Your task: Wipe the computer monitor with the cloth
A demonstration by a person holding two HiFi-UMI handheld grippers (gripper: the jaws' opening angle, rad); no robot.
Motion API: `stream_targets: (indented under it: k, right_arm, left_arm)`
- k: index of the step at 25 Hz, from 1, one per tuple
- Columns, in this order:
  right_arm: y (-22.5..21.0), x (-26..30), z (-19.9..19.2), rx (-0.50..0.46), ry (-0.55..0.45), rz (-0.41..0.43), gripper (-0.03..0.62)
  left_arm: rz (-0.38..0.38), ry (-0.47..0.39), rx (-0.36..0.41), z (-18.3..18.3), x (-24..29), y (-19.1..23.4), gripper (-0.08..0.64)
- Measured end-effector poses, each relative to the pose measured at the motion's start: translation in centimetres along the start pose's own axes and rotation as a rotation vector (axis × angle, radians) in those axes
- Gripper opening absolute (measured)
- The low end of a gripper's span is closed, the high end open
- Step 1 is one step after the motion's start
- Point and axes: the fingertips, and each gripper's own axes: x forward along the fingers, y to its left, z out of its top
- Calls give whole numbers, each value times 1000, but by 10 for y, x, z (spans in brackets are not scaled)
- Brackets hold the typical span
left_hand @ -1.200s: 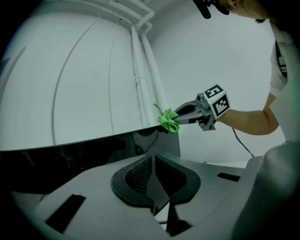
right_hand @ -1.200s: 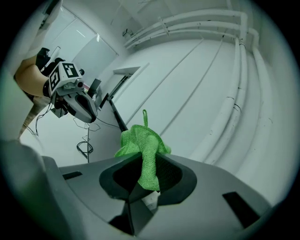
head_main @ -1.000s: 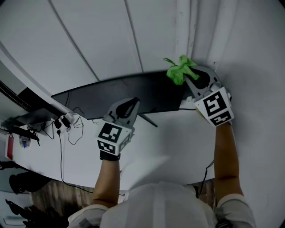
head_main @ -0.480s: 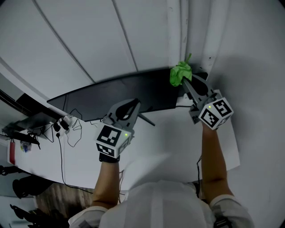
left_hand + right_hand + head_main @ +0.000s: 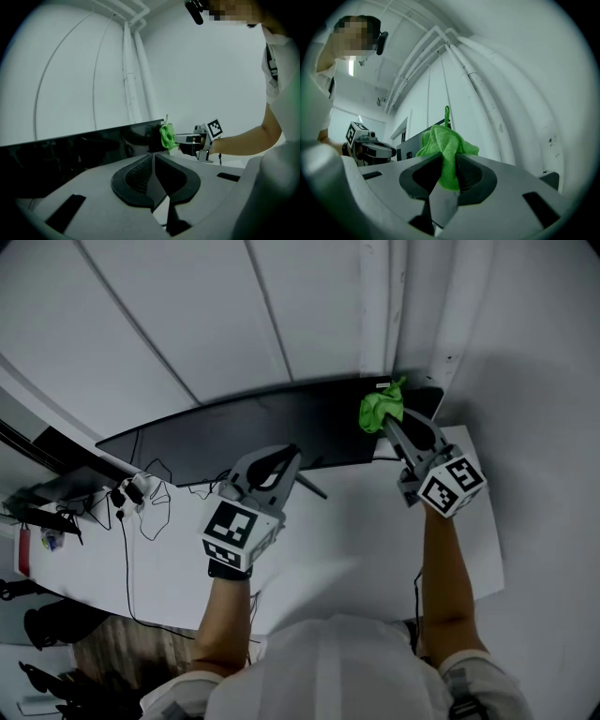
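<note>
Head view looks down on a white tabletop point(image 5: 356, 540) that carries a wide dark monitor point(image 5: 262, 432), standing before a white wall point(image 5: 187, 315). The left claw point(image 5: 284, 457) hovers in front of the screen near its middle, jaws closed together with nothing between them. The right claw point(image 5: 388, 420) pinches a bunched green cloth point(image 5: 382, 406), which sits at the monitor's right end by its upper edge.

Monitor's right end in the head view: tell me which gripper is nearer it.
Right. The right gripper holds the green cloth at that end of the monitor; the left gripper, shut and empty, sits near its middle, in front of the lower edge.
</note>
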Motion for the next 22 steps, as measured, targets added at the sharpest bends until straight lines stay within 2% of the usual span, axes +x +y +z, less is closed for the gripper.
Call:
stream_targets:
  k: [9, 22]
  right_arm:
    - [-8, -4, -42, 13, 103, -10, 84]
    - [-14, -12, -106, -62, 310, -28, 84]
  left_arm:
    - [-15, 4, -12, -7, 6, -5, 34]
    - [-32, 33, -38, -27, 15, -9, 32]
